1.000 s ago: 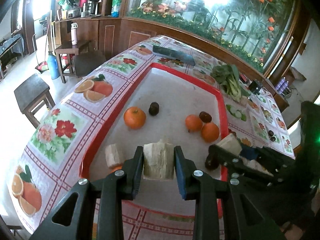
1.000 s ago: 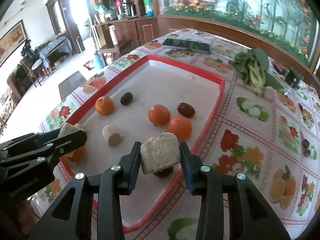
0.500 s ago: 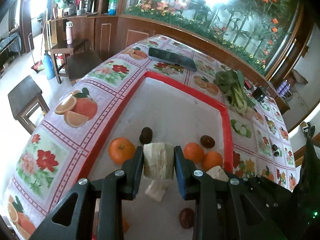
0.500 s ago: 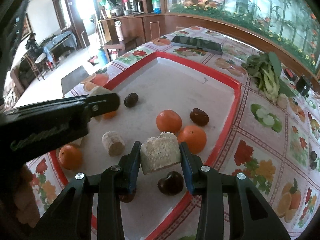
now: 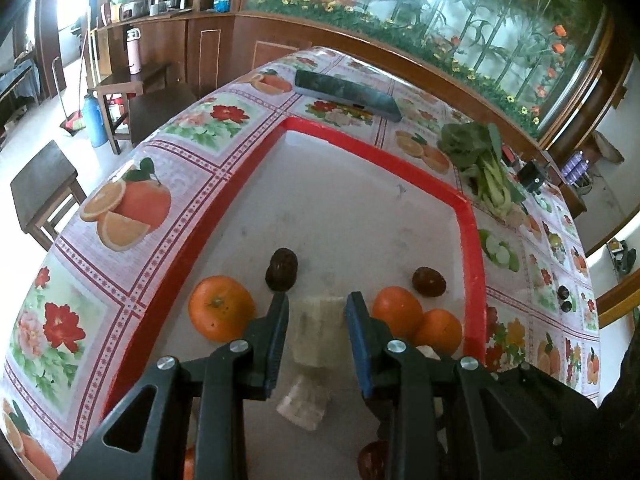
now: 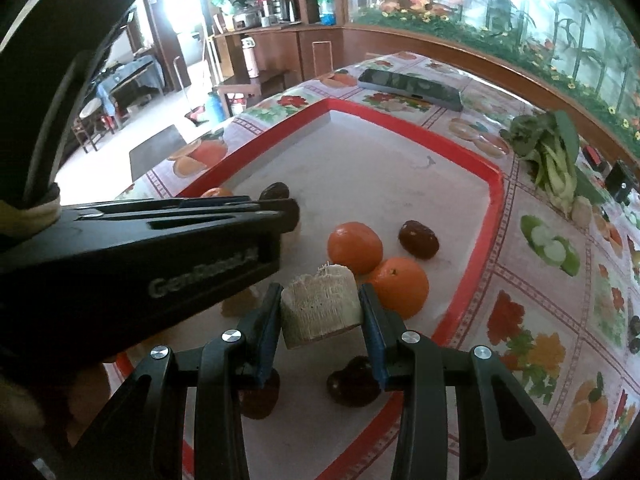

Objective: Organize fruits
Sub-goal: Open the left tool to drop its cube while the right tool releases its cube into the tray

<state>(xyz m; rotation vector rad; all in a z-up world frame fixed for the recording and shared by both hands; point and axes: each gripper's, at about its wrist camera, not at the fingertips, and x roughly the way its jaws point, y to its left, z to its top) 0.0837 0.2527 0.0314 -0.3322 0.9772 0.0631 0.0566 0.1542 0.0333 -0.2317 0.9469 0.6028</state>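
both jaws clamped on pale sugarcane chunks. left gripper point(image 5: 318, 330) pinching a cane piece point(image 5: 318, 332) squarely between its blue pads, held above the white floor of the red-rimmed tray point(image 5: 474, 236). right gripper point(image 6: 320, 316) squeezing a second cane piece point(image 6: 320, 306), frayed end up, between its fingers. under the left jaws, another cane chunk point(image 5: 303, 402) lying loose on the tray. left of them, an orange point(image 5: 221, 308); just right, two oranges point(image 5: 416, 322) touching each other. farther off, dark jujubes point(image 5: 282, 270) on either side. near the right jaws, two more dark fruits point(image 6: 352, 382). beyond the tray, leafy greens point(image 5: 478, 160) and a phone point(image 5: 346, 90) on the flowered tablecloth point(image 5: 132, 208).
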